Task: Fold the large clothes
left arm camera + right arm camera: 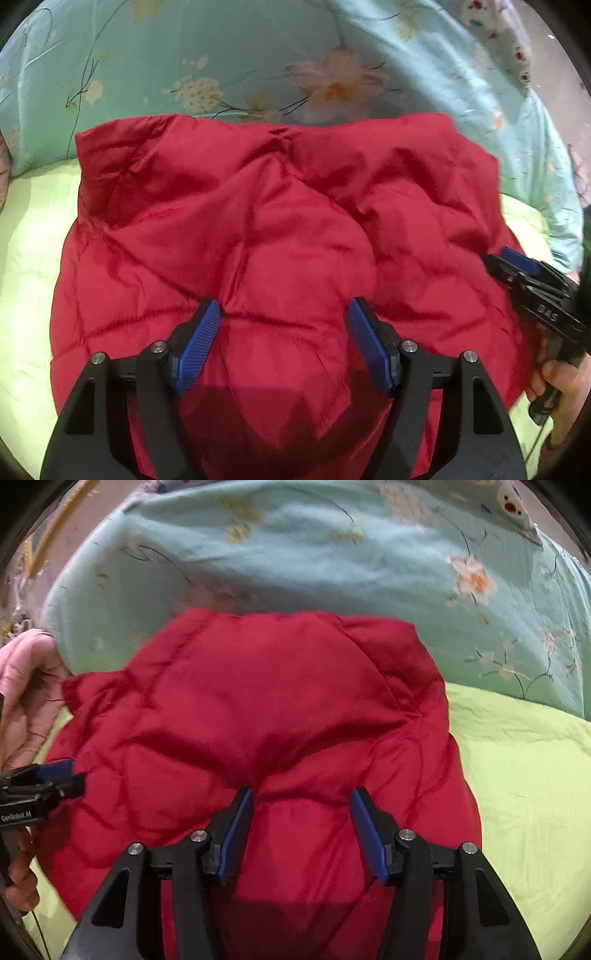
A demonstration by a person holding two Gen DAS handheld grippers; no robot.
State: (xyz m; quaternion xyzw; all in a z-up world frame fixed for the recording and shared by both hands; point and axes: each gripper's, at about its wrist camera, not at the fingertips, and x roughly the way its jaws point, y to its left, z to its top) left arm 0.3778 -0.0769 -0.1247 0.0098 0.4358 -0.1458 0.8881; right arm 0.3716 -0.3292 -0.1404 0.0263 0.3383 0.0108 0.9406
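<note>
A red quilted puffer jacket (258, 229) lies bundled on a light green bed sheet (29, 280). My left gripper (283, 306) hangs open just over the jacket's near part, its blue pads (195, 347) wide apart with only red fabric below them. In the right wrist view the same jacket (266, 709) fills the middle, and my right gripper (303, 794) stands open over its near edge, nothing pinched. Each gripper shows in the other's view: the right one (504, 258) at the jacket's right edge, the left one (75, 773) at its left edge.
A teal floral quilt (229, 55) is heaped behind the jacket, across the back of the bed. A pink garment (26, 686) lies at the far left in the right wrist view. Green sheet (524, 775) stretches to the right. A person's hand (554, 380) holds each gripper handle.
</note>
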